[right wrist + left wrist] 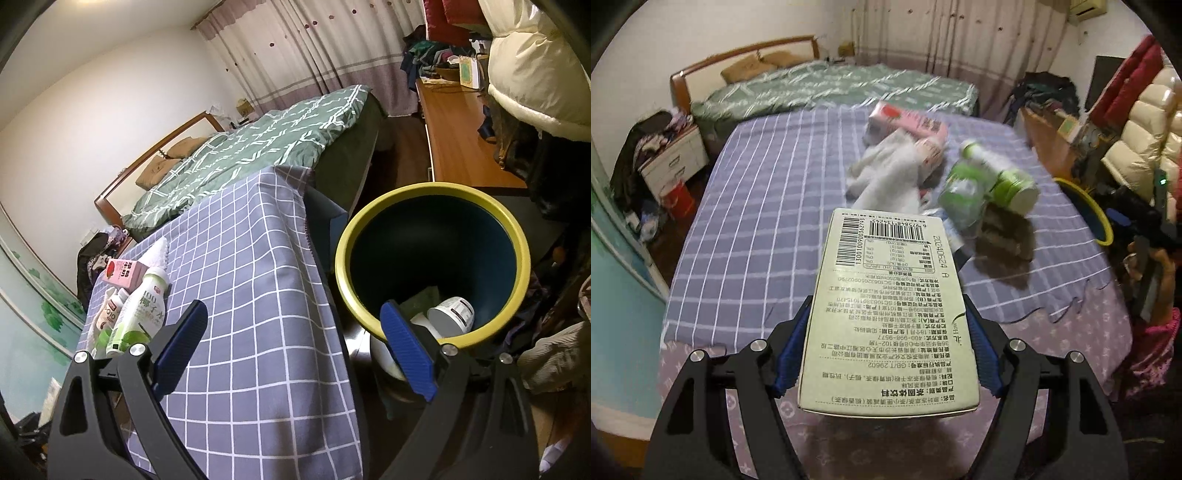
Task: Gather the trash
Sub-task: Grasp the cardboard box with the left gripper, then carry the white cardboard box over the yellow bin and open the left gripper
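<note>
Counter [757,192] under grid cloth carrying bottles and cartons, trash bin [432,192] standing just beside it, right hand-held gripper [295,350] hovering spread wide with nothing between, left hand-held gripper [886,354] clamping pale drink carton [886,314] above the counter, green bottle [990,184] lying beyond.

Table [240,258]: carton [122,272], bottle [142,314] and towel [886,173] clustered at its far end.
Bin [432,192]: beside the table's edge, cup [452,314] inside.
Bed [258,140]: behind the table.
Box [890,314]: between left gripper's [886,354] fingers, above the table's near edge.
</note>
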A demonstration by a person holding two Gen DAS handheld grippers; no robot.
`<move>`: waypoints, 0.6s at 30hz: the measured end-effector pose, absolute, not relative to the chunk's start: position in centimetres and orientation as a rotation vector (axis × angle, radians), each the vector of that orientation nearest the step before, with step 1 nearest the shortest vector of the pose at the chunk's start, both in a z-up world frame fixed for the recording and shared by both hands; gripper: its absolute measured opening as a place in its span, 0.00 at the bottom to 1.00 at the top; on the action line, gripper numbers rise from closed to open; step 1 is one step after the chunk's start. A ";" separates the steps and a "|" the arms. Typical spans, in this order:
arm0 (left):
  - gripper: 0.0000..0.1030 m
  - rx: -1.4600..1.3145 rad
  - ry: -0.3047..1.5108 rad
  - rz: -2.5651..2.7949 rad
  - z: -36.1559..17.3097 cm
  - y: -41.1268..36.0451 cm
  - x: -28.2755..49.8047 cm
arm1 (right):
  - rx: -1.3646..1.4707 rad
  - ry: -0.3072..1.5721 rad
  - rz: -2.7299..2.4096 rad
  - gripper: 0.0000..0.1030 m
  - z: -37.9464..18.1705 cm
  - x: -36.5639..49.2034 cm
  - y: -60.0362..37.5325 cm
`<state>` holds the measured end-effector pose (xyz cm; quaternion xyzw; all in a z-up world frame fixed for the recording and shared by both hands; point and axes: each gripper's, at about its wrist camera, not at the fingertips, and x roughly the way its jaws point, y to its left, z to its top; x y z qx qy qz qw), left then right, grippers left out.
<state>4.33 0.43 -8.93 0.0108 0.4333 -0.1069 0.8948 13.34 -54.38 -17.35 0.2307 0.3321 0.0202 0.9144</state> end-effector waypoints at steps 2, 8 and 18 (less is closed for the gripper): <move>0.72 0.025 0.871 -0.250 -7.9 -0.4 4.5 | 0.472 0.683 0.040 0.87 -17.3 13.1 -54.6; 0.72 0.047 0.804 -0.417 -5.0 -5.8 7.7 | 0.472 0.666 0.015 0.87 -17.0 11.7 -55.9; 0.72 0.123 0.772 -0.676 -3.4 -22.2 14.4 | 0.441 0.615 -0.143 0.87 -16.6 8.4 -60.5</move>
